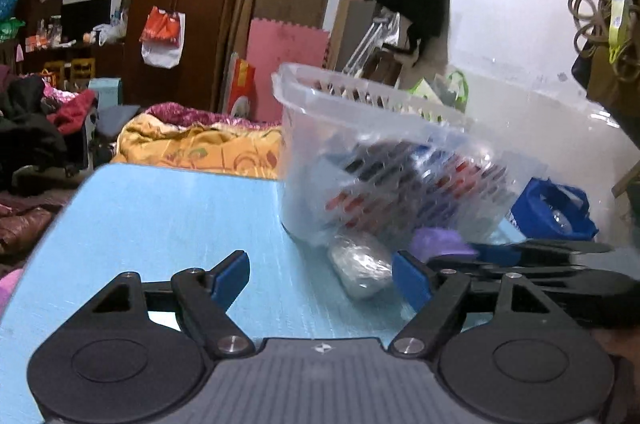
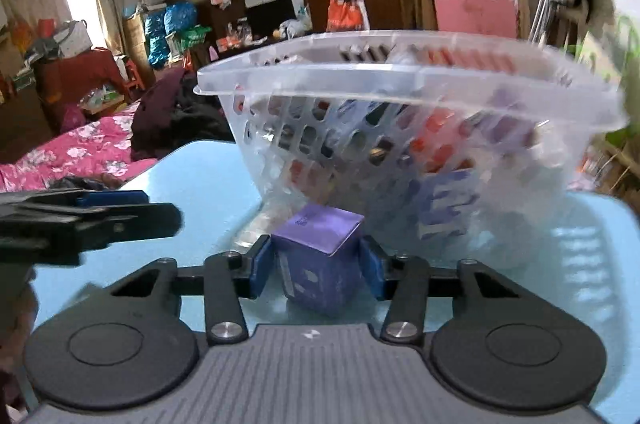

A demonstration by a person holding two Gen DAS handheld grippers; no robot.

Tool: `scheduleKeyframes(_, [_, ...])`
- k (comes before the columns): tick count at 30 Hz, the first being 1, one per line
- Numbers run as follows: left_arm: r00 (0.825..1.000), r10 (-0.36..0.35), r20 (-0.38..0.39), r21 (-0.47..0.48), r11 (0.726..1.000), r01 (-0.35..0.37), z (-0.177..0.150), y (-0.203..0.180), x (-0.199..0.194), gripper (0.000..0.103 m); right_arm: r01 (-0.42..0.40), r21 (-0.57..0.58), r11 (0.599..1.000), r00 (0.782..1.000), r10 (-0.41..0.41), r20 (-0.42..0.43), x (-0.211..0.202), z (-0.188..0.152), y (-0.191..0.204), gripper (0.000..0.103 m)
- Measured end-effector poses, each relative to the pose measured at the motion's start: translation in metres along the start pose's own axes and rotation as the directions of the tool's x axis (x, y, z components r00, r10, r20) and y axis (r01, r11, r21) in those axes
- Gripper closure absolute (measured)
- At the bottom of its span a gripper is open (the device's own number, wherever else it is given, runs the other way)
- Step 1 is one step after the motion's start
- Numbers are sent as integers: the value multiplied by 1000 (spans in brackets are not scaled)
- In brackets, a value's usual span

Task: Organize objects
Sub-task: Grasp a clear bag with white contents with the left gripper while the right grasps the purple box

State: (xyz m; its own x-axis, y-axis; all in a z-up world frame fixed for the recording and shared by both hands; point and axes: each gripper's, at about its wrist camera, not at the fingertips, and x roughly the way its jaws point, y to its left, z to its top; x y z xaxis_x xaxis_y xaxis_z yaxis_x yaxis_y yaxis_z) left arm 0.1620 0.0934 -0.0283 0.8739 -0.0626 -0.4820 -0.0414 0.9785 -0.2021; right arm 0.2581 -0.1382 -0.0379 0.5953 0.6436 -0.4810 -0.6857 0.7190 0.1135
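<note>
A clear plastic basket point(image 1: 304, 91) point(image 2: 360, 63) with holed walls stands on the light blue table point(image 1: 160, 207) point(image 2: 200, 167), holding several red, black and purple packets. My right gripper point(image 2: 318, 264) is shut on a small purple box point(image 2: 320, 256), just in front of the basket; the box also shows in the left wrist view point(image 1: 436, 238). My left gripper point(image 1: 320, 274) is open and empty, low over the table. A clear wrapped packet point(image 1: 360, 264) lies on the table beside its right finger. In the right wrist view the left gripper point(image 2: 100, 212) shows at the left.
A bed with orange point(image 1: 192, 143) and pink point(image 2: 80, 151) bedding lies beyond the table. A blue bag point(image 1: 556, 207) sits to the basket's right. Cupboards, hanging bags and clothes fill the room behind. The table's left part point(image 1: 140, 224) shows bare surface.
</note>
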Motion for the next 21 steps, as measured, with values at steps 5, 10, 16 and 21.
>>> scheduleKeyframes(5, [998, 26, -54, 57, 998, -23, -5, -27, 26, 21, 13, 19, 1000, 999, -13, 34, -31, -14, -14, 55])
scheduleKeyframes(10, [994, 61, -90, 68, 996, -55, -2, -48, 49, 21, 10, 50, 999, 998, -12, 54, -42, -16, -28, 56])
scheduleKeyframes(16, [994, 80, -80, 66, 995, -74, -2, -55, 55, 54, 8, 58, 998, 999, -11, 53, -35, -18, -32, 56])
scheduleKeyframes(21, [998, 57, 15, 70, 996, -58, -13, -53, 21, 54, 12, 52, 999, 998, -15, 63, -40, -22, -33, 57])
